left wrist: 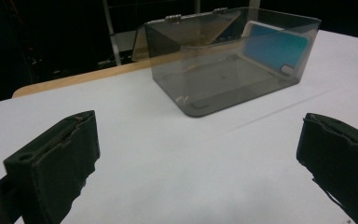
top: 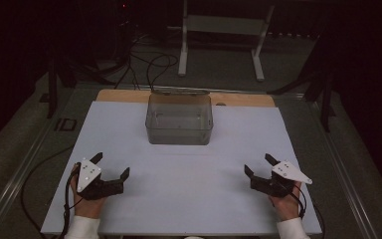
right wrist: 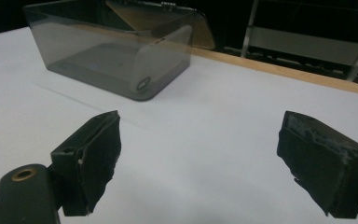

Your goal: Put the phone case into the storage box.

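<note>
A clear smoky-grey plastic box stands at the back middle of the white table sheet, its hinged lid folded open behind it. Through the box wall in the left gripper view, a flat blue rectangle with a pale rim leans at the far side. My left gripper rests near the front left of the sheet with its jaws wide apart and nothing between them. My right gripper rests at the front right, also open and empty. Both point toward the box, well short of it.
A wooden board edge shows behind the white sheet. Beyond the table, a white metal stand and black cables lie on the floor. Dark posts stand at both sides. Open sheet lies between the grippers and the box.
</note>
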Motion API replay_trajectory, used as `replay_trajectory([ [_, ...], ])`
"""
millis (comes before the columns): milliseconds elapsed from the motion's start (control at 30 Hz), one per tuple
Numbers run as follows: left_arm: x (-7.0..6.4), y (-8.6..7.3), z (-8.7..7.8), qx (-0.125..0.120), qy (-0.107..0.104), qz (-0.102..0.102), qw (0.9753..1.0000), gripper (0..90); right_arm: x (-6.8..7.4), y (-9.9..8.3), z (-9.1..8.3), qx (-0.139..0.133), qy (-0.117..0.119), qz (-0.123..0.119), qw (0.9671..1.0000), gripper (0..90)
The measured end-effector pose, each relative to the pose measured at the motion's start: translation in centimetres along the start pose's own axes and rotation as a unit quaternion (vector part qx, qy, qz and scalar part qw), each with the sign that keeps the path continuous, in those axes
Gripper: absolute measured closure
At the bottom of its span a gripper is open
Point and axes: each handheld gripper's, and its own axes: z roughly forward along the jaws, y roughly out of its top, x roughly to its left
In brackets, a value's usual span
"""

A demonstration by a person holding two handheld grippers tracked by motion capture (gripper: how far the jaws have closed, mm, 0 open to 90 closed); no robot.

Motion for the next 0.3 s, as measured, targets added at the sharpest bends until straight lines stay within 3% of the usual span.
replay_trajectory([
  [300,0.4,-0.21,-0.01,0.003,0.003,-0.007,1.0,0.3,0.06,-0.13,-0.3,-0.006,0.005,0.013,0.9999,13.0],
])
